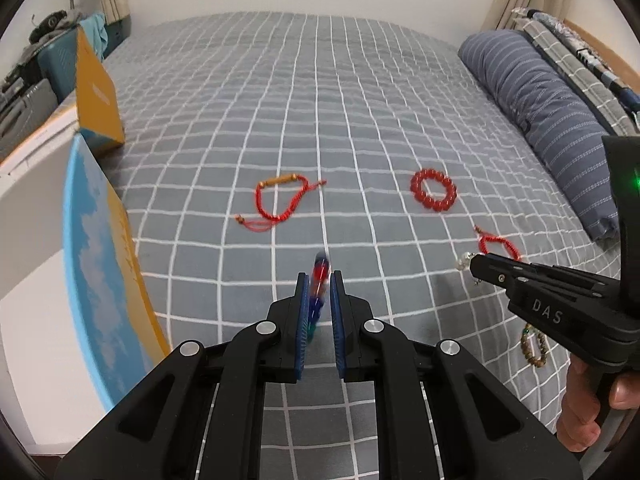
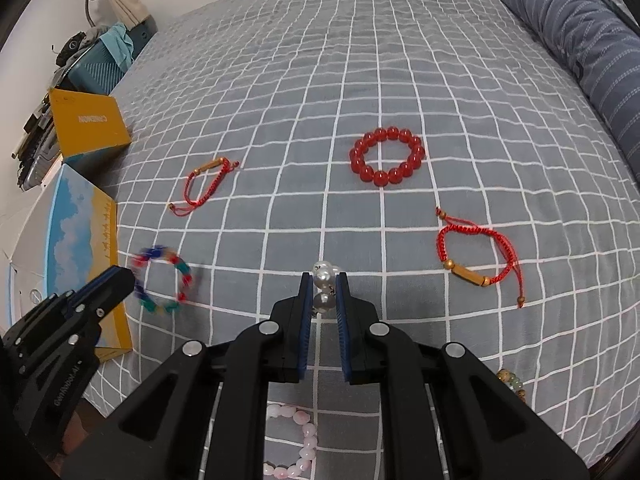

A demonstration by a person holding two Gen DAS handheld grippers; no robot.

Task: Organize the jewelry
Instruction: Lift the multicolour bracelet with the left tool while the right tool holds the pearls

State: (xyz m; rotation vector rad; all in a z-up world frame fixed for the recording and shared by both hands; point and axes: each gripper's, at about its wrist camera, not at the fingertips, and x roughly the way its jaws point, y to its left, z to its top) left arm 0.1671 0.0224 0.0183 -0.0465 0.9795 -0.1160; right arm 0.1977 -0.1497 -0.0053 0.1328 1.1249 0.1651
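My left gripper (image 1: pixel 319 280) is shut on a multicoloured bead bracelet (image 1: pixel 319 280), which hangs blurred above the bed; it also shows in the right wrist view (image 2: pixel 162 278). My right gripper (image 2: pixel 324 280) is shut on a pearl piece (image 2: pixel 325 276), seen from the left wrist view (image 1: pixel 466 261). On the grey checked bedspread (image 2: pixel 280 120) lie a red bead bracelet (image 2: pixel 387 157), a red cord bracelet with a gold tube (image 2: pixel 206 184) on the left, and another one (image 2: pixel 478 256) on the right. A pink bead bracelet (image 2: pixel 296 444) lies under my right gripper.
An open box with a blue-sky lid (image 2: pixel 80 232) and yellow sides (image 1: pixel 98 92) sits at the bed's left edge. A striped blue pillow (image 1: pixel 536 112) lies along the right. A brown-green bead bracelet (image 1: pixel 534 346) lies near the right gripper.
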